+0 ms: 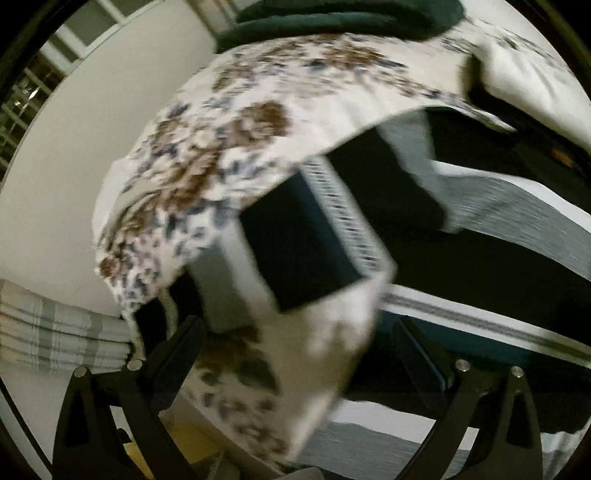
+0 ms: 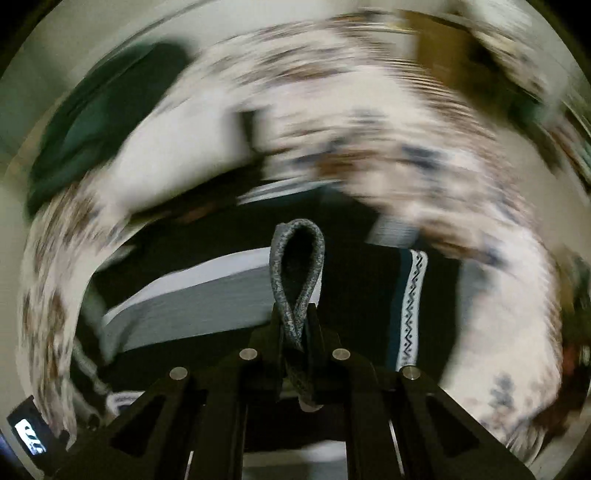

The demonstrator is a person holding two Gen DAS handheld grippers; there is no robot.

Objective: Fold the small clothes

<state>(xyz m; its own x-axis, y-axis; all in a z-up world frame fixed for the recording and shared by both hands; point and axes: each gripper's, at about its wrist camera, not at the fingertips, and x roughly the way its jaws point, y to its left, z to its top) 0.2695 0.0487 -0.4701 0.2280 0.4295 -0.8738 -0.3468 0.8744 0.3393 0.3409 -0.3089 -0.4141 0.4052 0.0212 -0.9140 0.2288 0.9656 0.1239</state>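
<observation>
A: Left view: the left gripper (image 1: pixel 295 354) is standing spread, gripping nothing. The floral cloth (image 1: pixel 229 155) is draping past its fingers, over the striped garment (image 1: pixel 517 221).

B: Right view?

A: The right gripper (image 2: pixel 297 325) is clenching a grey band (image 2: pixel 297 266) of that garment, looped up from the jaws. Blur is hiding the rest.

B: Handling?

A: It's looking soft, light and limp; I'd be pinching hems or corners. Only the left view is showing the green cloth (image 1: pixel 343 18) clearly, and only the right the grip.
</observation>
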